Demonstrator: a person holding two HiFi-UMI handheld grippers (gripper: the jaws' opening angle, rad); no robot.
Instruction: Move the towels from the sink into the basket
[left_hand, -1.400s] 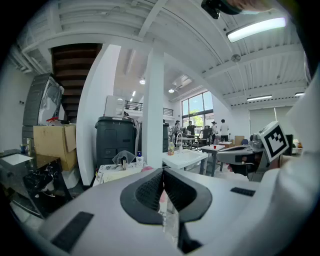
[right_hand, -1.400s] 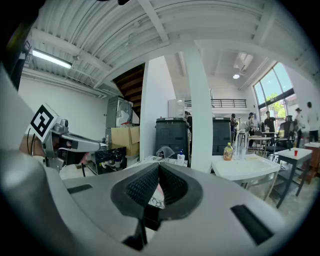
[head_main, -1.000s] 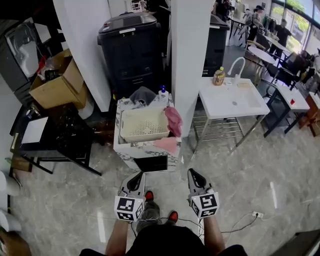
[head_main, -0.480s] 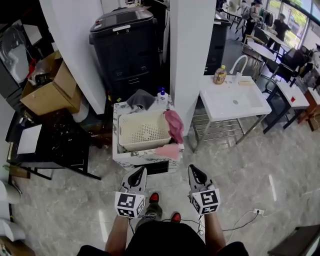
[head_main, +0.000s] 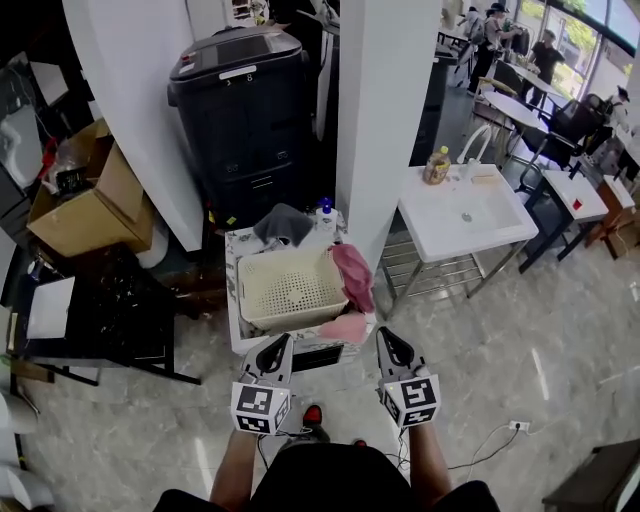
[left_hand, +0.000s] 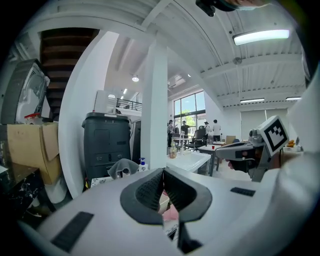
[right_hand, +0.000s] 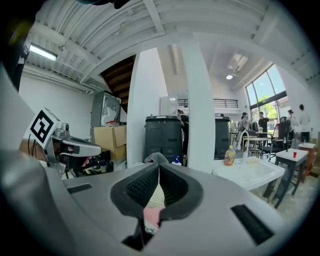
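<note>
— Closer than a second ago, head view: cream perforated plastic basket (head_main: 290, 290), pink towels (head_main: 352, 275) draped over its right rim, well apart from the white sink (head_main: 445, 230).
— Left gripper view: left gripper (left_hand: 163, 175) closed, empty. Right gripper view: right gripper (right_hand: 158, 169) likewise.

Glossy grey marble-look floor (head_main: 520, 360) with light streaks on it. White square column (head_main: 375, 110) mid-room, slanted white wall panel (head_main: 140, 100) to its left. Big black bin (head_main: 240, 110) stands between the two, lid shut. Open cardboard box (head_main: 85, 205) at left. Low black table (head_main: 110, 310) in front of it, white sheet (head_main: 50, 305) at its left edge. Tall windows (head_main: 590, 30) top right, daylight coming in. Tables and chairs (head_main: 520, 105) there, a few people standing. White ribbed ceiling (right_hand: 150, 30), strip light (left_hand: 260, 36) on. Dark stair underside (left_hand: 65, 47) upper left. White power socket (head_main: 517, 427) with cable lies on the floor.
</note>
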